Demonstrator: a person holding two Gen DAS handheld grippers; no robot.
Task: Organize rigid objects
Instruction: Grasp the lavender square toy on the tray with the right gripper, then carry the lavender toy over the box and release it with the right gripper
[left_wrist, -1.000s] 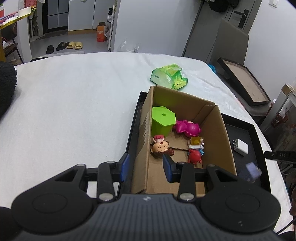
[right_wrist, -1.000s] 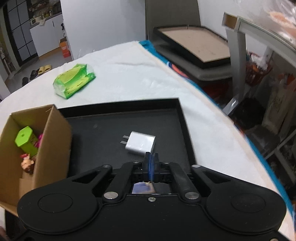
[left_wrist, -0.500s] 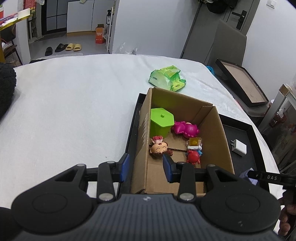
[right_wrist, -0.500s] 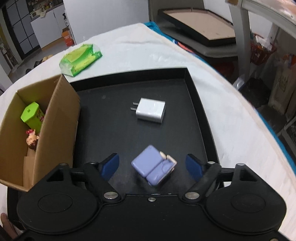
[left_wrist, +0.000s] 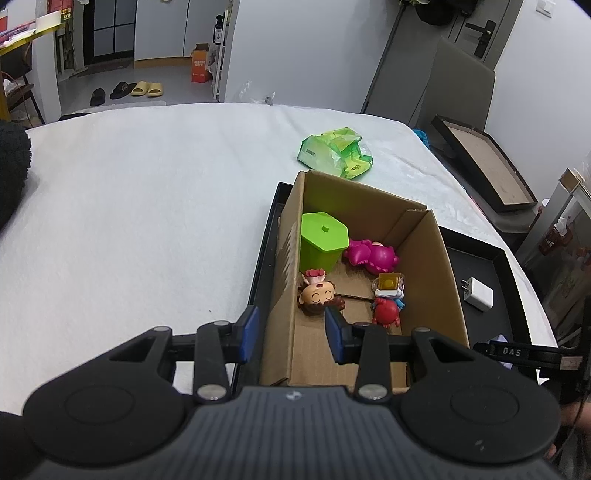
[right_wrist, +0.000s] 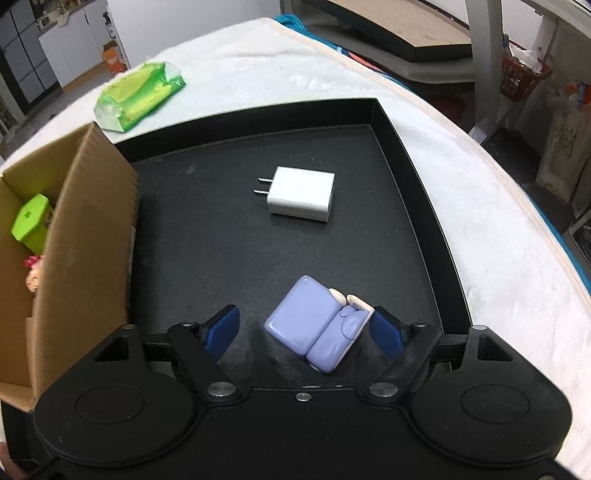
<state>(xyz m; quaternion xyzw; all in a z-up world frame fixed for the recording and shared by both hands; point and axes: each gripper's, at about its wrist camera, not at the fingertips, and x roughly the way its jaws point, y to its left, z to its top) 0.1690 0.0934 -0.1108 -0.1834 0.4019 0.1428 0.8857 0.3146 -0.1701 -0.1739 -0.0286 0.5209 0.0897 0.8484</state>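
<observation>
Right gripper (right_wrist: 304, 328), jaws just closing, not yet pressing, straddles the lilac sofa-shaped toy (right_wrist: 318, 324) lying on the black tray (right_wrist: 413, 155). Judged light, rigid, smooth; best pinched across its flat sides. Left gripper (left_wrist: 290, 334) clamps the cardboard box (left_wrist: 280, 295) wall.

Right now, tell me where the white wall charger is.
In the right wrist view the white wall charger lies flat on the black tray, right of the cardboard box and beyond the lilac toy.
</observation>
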